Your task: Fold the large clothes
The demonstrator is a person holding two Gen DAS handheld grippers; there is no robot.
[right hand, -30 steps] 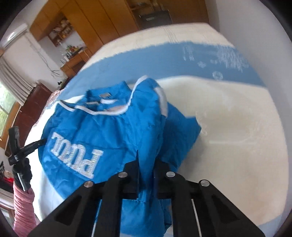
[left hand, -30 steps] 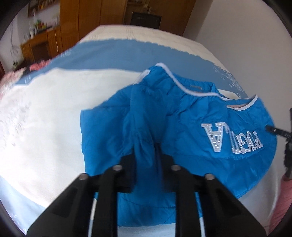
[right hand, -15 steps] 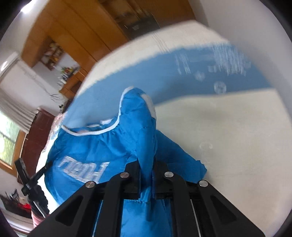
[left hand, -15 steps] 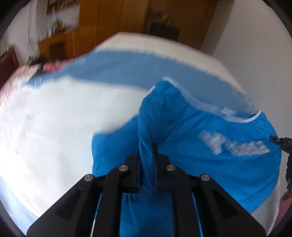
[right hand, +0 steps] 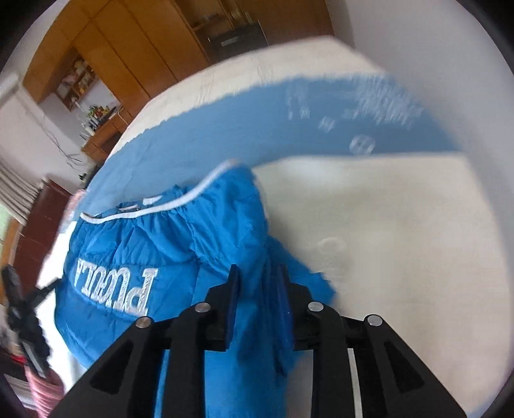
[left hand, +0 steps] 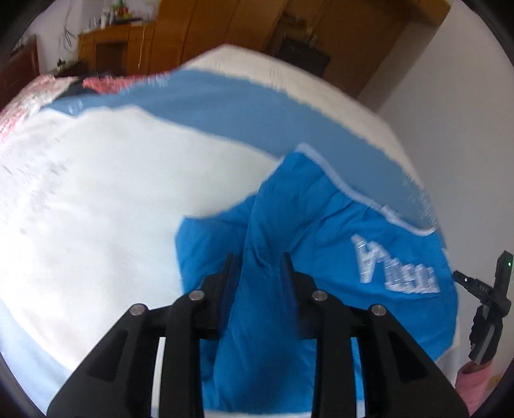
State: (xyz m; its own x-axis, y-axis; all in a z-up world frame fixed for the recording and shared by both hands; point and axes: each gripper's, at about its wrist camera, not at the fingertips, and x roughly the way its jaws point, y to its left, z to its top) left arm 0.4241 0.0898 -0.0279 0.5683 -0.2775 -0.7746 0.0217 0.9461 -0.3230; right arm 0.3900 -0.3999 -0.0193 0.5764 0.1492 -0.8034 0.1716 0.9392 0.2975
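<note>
A bright blue jacket (left hand: 337,244) with white piping and silver lettering lies on a white and blue bed (left hand: 96,199). My left gripper (left hand: 258,267) has its jaws parted around a raised fold of the jacket's left side. In the right wrist view the same jacket (right hand: 144,244) shows its lettering upside down. My right gripper (right hand: 257,279) also has its jaws parted, with a raised fold of the jacket's right side between them.
A white wall (left hand: 449,112) runs along the bed's right side. Wooden wardrobes (left hand: 199,29) and a cluttered sideboard (left hand: 109,45) stand behind the bed. A pink patterned cloth (left hand: 29,96) lies at the far left. A small black tripod (left hand: 488,308) stands beside the bed.
Both grippers' jaws have spread apart from a tight pinch on the jacket folds. Both views have swung, and the jacket has shifted toward the wall side.
</note>
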